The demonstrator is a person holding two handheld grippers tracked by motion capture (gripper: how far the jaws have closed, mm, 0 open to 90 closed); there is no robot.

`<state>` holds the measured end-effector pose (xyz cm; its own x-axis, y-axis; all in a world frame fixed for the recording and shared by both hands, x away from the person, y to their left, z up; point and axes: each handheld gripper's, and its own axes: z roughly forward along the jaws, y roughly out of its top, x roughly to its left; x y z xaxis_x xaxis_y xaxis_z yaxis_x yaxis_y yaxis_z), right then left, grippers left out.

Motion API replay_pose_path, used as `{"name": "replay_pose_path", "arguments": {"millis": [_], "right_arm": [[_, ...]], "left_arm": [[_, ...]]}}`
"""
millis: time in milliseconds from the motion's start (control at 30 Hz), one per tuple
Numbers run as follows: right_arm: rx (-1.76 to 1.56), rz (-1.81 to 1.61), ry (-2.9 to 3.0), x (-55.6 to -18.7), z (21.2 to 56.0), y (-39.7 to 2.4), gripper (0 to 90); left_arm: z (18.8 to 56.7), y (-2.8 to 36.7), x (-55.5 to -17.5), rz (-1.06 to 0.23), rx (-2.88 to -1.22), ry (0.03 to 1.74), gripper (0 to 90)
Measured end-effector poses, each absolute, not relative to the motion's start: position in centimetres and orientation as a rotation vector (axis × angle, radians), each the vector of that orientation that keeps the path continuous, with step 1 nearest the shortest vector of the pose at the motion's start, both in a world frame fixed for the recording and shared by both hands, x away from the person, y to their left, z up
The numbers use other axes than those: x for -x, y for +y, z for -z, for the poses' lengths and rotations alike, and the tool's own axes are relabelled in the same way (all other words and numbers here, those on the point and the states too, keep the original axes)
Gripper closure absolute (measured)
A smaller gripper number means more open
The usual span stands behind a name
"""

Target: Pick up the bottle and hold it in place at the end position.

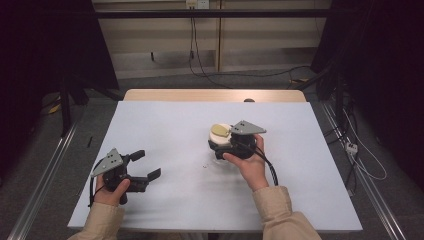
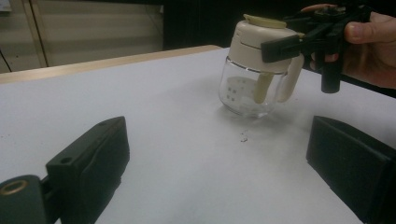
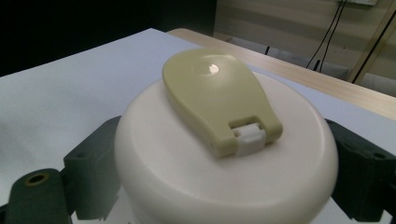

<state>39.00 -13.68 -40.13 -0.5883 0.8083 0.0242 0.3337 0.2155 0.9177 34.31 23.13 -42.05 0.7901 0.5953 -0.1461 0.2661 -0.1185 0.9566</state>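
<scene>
Jar (image 2: 254, 70): we see a glass condiment jar with a cream lid (image 3: 224, 154), lifted and tilted above mid-table.
Right gripper (image 1: 227, 142): we note jaws wide, clamped around the lid.
Left gripper (image 1: 145, 165): we record jaws spread, empty, near the table (image 1: 175, 125).

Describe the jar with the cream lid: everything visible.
The jar has a rounded clear glass body under a wide cream plastic lid with an olive-yellow flip tab, hinged and shut. A cream handle and an inner spoon-like stem hang below the lid. It looks empty and upright, at the white table's middle. The right hand-held gripper straddles the lid, jaws on both sides.
</scene>
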Motion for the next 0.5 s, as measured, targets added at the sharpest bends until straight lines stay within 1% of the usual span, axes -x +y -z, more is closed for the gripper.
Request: {"name": "replay_pose_path", "arguments": {"millis": [267,500], "right_arm": [[-1.043,-1.335,2.053,-40.5,40.4,-12.9,11.3],[-1.046,-1.334,2.075,-41.1,41.0,-12.4,11.3]], "left_arm": [[42.0,23.2,-34.4,-0.322,-1.704,0.686,5.6],[42.0,23.2,-34.3,-0.324,-1.708,0.683,5.7]]}}
